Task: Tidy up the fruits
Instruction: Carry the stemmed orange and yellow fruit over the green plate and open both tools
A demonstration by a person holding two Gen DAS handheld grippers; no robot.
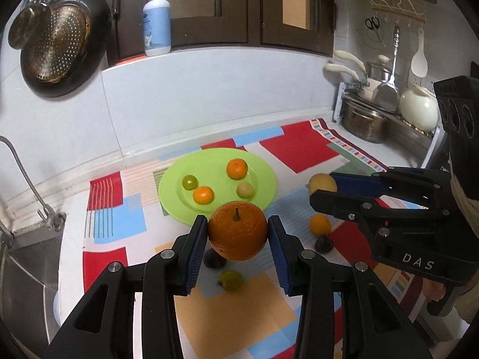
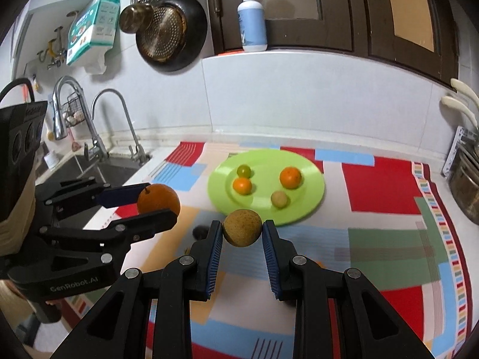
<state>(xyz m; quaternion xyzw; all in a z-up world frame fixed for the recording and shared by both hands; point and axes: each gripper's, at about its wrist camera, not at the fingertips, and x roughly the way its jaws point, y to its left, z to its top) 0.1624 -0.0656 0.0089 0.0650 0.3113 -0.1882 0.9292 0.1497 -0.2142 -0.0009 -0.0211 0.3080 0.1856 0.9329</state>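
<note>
My left gripper [image 1: 237, 234] is shut on a large orange [image 1: 237, 234] and holds it above the mat, just short of the green plate [image 1: 170, 185]. My right gripper [image 2: 242, 232] is shut on a tan, speckled round fruit [image 2: 242, 231], also in front of the plate [image 2: 311, 200]. The plate holds two small oranges [image 1: 237, 168] [image 1: 203, 194], a green fruit [image 1: 189, 182] and a pale one [image 1: 245, 190]. On the mat lie a small orange [image 1: 320, 225], two dark fruits [image 1: 214, 259] [image 1: 323, 243] and a green fruit [image 1: 230, 280]. The right gripper shows in the left wrist view [image 1: 324, 190], the left one in the right wrist view [image 2: 158, 205].
A patchwork mat [image 2: 380, 185] covers the counter. A sink [image 2: 98, 169] with taps lies to the left. Pots and a rack [image 1: 374, 113] stand at the right. A pan and strainer [image 1: 60, 45] hang on the wall; a soap bottle [image 1: 156, 24] stands on the ledge.
</note>
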